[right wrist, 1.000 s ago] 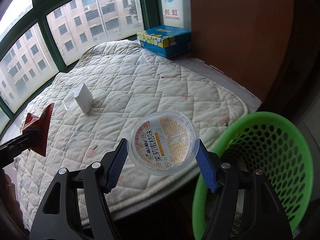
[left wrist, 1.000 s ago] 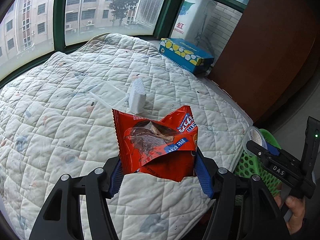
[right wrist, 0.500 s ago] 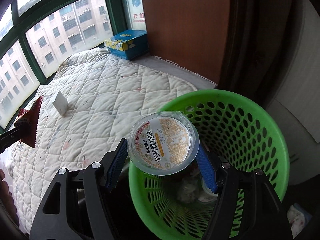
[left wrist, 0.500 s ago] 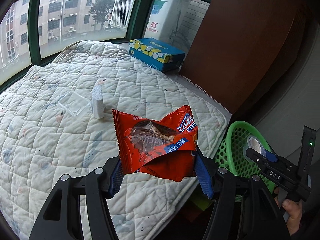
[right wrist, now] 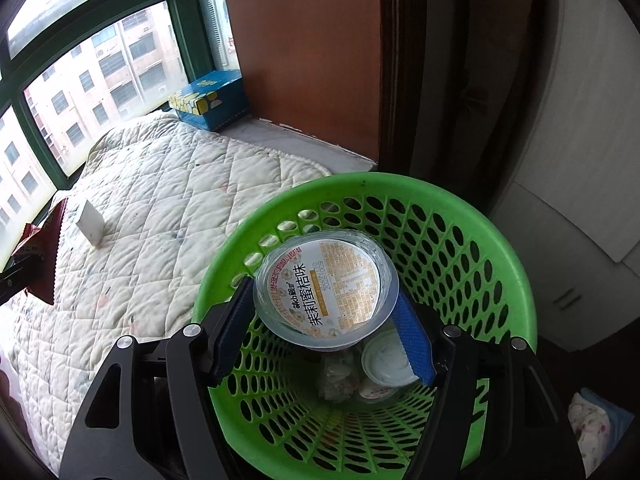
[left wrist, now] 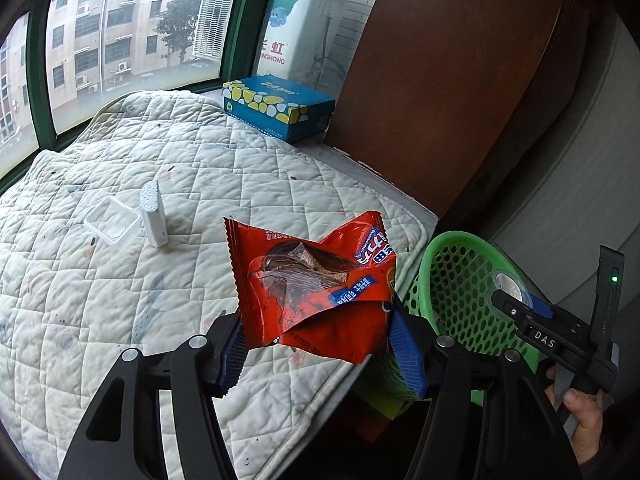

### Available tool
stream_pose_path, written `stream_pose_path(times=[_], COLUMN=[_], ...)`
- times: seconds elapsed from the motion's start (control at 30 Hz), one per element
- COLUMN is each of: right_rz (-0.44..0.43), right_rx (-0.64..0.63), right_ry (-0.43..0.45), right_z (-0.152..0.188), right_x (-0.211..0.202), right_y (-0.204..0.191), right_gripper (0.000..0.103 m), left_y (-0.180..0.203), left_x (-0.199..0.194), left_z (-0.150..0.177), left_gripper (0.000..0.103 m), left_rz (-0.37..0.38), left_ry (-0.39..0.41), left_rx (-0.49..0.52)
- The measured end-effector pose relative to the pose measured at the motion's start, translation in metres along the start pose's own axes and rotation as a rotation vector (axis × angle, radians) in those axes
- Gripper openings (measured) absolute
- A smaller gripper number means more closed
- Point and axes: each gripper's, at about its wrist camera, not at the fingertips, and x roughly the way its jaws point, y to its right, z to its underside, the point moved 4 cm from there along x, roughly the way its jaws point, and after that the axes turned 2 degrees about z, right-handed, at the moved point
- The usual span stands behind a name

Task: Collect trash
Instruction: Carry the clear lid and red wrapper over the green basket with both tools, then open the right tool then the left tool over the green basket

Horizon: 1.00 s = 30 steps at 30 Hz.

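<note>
Basket (right wrist: 500, 240) now directly under cup (right wrist: 326, 292)

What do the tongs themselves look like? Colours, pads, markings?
Both the left tongs and the right tongs have matte black angular arms with silver screws and blue ribbed pads. Seen from the left wrist, the right unit carries a white "DAS" label and a green LED.

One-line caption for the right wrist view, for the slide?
Right gripper holds a clear jelly cup over the green basket of collected trash.
</note>
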Motion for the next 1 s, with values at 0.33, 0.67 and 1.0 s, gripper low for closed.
stream_pose_path(times=[0.33, 0.67, 1.0], right_rz=[0.03, 0.052, 0.065], right_rx=[0.038, 0.055, 0.091], right_ry=[0.017, 0.04, 0.074], right_z=[0.002, 0.005, 0.005], right_x=[-0.007, -0.025, -0.042], right_y=[0.02, 0.04, 0.056], right_gripper=[0.08, 0.084, 0.087], left_y=[0.025, 0.058, 0.102], left_x=[0.008, 0.023, 0.048], left_z=[-0.004, -0.005, 0.0], left_gripper=[0.06, 0.06, 0.063], left_rz=[0.024, 0.059, 0.11], left_ry=[-0.01, -0.044, -0.095], left_rx=[0.04, 0.102, 0.184])
